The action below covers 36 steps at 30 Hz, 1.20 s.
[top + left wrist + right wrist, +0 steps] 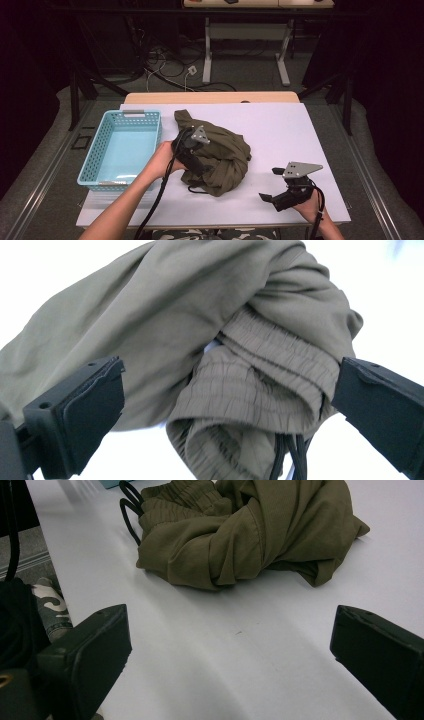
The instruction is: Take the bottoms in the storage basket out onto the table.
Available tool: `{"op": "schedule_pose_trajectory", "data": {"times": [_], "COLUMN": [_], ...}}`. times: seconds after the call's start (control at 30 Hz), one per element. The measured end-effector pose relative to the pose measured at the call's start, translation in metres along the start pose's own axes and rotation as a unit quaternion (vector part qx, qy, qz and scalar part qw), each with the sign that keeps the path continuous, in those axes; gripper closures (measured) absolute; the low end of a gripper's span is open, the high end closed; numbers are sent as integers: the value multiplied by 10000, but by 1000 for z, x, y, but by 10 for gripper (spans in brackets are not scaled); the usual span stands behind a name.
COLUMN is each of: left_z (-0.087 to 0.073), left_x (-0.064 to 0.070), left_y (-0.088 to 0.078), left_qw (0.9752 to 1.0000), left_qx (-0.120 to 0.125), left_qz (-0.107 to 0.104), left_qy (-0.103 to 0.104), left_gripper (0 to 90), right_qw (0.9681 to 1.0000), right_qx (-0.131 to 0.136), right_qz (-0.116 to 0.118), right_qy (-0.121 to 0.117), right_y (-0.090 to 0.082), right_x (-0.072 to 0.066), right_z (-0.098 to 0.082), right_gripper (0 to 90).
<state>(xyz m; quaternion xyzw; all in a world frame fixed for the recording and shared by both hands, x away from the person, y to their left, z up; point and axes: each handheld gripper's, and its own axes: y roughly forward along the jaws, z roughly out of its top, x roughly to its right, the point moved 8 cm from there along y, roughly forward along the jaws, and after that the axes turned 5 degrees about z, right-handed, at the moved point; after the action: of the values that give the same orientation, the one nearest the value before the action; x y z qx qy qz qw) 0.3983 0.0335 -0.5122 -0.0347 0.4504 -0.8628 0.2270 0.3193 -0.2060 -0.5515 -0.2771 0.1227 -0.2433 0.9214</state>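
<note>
Spread-jawed, right gripper (272, 184) rests at five o'clock while left gripper (225, 405) (released) brackets, perhaps touching, the olive garment's (225, 152) waistband.

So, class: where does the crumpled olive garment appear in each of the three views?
High view: olive garment lies mid-table, right of the blue basket.
Left gripper view: fills the frame, between open jaws.
Right gripper view: upper centre.
Shared landmark: its black drawstring.

One olive garment (220, 152), one blue basket (107, 137), two tongs.
</note>
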Motion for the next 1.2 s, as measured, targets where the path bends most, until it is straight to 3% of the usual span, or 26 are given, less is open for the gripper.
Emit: {"op": "schedule_pose_trajectory", "data": {"times": [0.27, 0.5, 0.83, 1.2], "left_z": [-16, -28, -44, -69], "left_x": [-5, -8, -7, -6], "left_y": [-17, -32, -49, -70], "left_qw": [9992, 9978, 9964, 9930], "left_qx": [72, 226, 258, 341], "left_qz": [348, 448, 640, 856], "left_qy": [-195, -430, -483, -746], "left_gripper": [0, 0, 0, 0], "right_qw": [10000, 10000, 10000, 10000], "right_qx": [16, 20, 24, 22], "right_qz": [-21, -65, -45, -44], "right_qy": [-18, -43, -49, -44], "right_y": [-2, -3, -2, -2], "right_x": [-2, -3, -4, -4], "right_z": [1, 1, 2, 3], "right_gripper": [28, 28, 28, 28]}}
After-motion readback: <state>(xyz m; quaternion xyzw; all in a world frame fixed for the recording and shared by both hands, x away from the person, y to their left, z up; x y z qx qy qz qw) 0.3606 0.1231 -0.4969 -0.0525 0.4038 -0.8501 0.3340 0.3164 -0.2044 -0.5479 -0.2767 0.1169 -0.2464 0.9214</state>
